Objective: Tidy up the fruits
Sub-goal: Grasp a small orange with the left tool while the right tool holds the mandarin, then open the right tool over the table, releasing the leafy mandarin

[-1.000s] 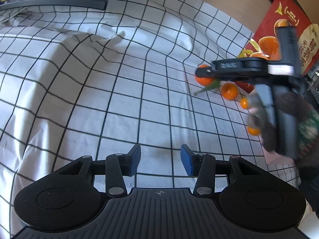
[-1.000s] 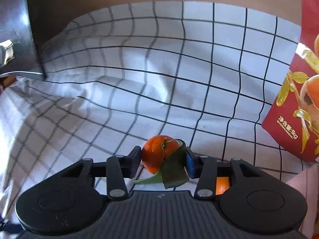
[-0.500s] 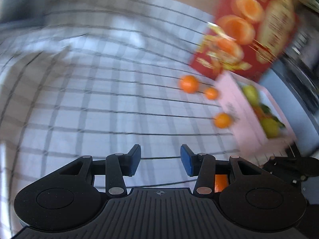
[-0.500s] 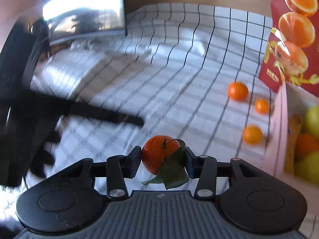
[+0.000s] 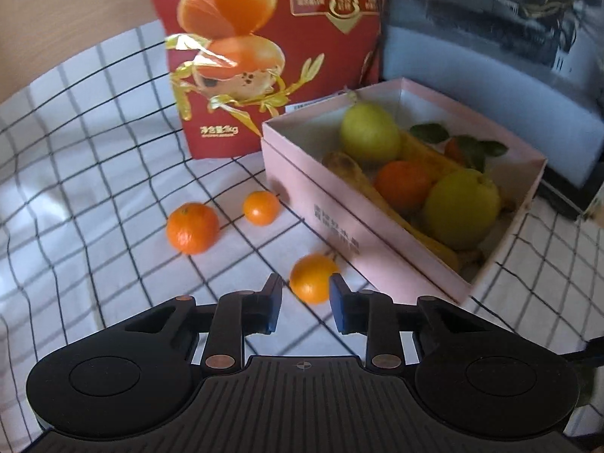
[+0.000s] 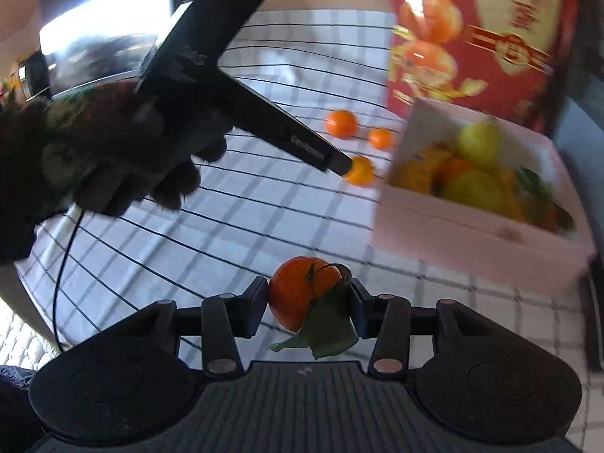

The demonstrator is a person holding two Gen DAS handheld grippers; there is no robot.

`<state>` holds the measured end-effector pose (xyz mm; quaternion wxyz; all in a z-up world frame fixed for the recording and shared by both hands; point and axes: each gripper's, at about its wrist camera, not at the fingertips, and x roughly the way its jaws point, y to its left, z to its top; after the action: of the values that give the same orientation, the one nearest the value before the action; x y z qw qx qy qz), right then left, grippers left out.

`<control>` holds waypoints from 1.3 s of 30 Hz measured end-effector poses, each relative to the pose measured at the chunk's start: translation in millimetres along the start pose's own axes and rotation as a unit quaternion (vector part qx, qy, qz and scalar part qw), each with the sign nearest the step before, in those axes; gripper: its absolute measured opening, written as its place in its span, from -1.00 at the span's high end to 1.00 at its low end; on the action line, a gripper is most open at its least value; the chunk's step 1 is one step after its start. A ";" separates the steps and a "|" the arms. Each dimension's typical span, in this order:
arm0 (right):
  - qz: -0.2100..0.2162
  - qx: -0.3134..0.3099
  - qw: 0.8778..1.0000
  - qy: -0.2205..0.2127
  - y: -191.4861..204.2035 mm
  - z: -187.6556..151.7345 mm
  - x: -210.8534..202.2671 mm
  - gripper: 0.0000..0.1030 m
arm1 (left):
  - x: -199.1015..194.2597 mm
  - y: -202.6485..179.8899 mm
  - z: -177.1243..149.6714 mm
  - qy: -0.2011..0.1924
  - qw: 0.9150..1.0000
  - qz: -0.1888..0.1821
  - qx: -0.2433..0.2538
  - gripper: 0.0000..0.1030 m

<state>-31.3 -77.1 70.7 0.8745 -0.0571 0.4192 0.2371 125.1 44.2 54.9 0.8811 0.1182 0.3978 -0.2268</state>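
Observation:
My right gripper (image 6: 307, 302) is shut on a leafy tangerine (image 6: 302, 292) and holds it above the checked cloth, left of the pink box (image 6: 472, 230). My left gripper (image 5: 305, 302) is open, its fingertips on either side of a small tangerine (image 5: 311, 277) lying on the cloth beside the pink box (image 5: 339, 211). Two more tangerines (image 5: 192, 228) (image 5: 261, 207) lie further back. The box holds pears, tangerines and yellow fruit. In the right wrist view the left gripper (image 6: 339, 166) reaches that same small tangerine (image 6: 360, 170).
A red tangerine carton (image 5: 271, 49) stands behind the box. A dark glossy panel (image 5: 490, 49) rises at the back right. The checked tablecloth (image 5: 94, 188) is wrinkled at the left. A gloved hand (image 6: 94, 151) holds the left gripper.
My left gripper swung right and came down onto the small tangerine by the box. My right gripper carried the leafy tangerine toward the pink box.

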 end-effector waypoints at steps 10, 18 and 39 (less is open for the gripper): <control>-0.028 0.038 0.999 0.002 -18.1 -24.6 -13.2 0.13 | 31.9 -6.4 9.9 0.040 0.999 -0.005 0.010 0.27; -0.024 0.038 0.999 0.007 -20.2 -24.1 -3.7 0.12 | -13.0 -6.2 -19.6 0.018 0.996 -0.012 -0.083 0.27; -0.025 0.011 1.000 0.010 -24.9 -27.9 15.5 -0.18 | -60.8 -48.1 -91.1 0.034 0.979 0.045 -0.197 0.27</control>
<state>-31.2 -101.7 38.5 0.8765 -0.0608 0.4291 0.2096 7.1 56.4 39.6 0.8821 -0.0324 0.4591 -0.0999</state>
